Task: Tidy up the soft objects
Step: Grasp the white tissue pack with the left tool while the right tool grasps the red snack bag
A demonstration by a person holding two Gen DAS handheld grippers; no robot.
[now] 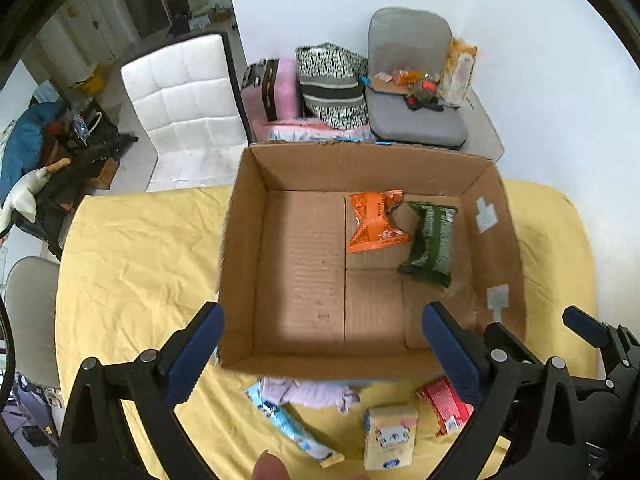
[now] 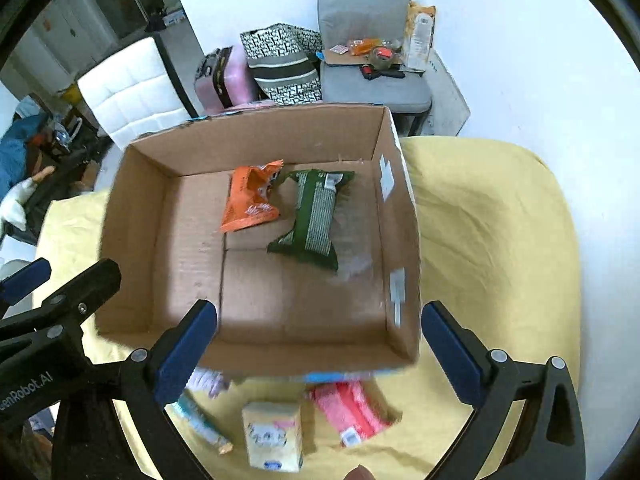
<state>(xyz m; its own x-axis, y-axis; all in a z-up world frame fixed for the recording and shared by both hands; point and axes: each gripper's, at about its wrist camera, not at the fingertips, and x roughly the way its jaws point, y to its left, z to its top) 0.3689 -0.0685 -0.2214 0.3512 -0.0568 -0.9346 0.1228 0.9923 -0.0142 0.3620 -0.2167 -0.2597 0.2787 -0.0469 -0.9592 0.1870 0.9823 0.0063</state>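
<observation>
Two snack packets, an orange packet (image 1: 374,222) and a green packet (image 1: 432,242), lie touching in the cardboard box (image 1: 244,240) on the yellow-covered bench (image 1: 136,248). Both look light, crinkly, best pinched mid-body. Left claw (image 1: 320,354) and right claw (image 2: 318,352) hang spread, empty.

On the black frame of the left gripper (image 2: 24,280), seen at the edge of your right wrist view, you can read "enRobot.AI". Print on the orange snack packet (image 2: 250,200) and dark green packet (image 2: 316,220) stays illegible.
</observation>
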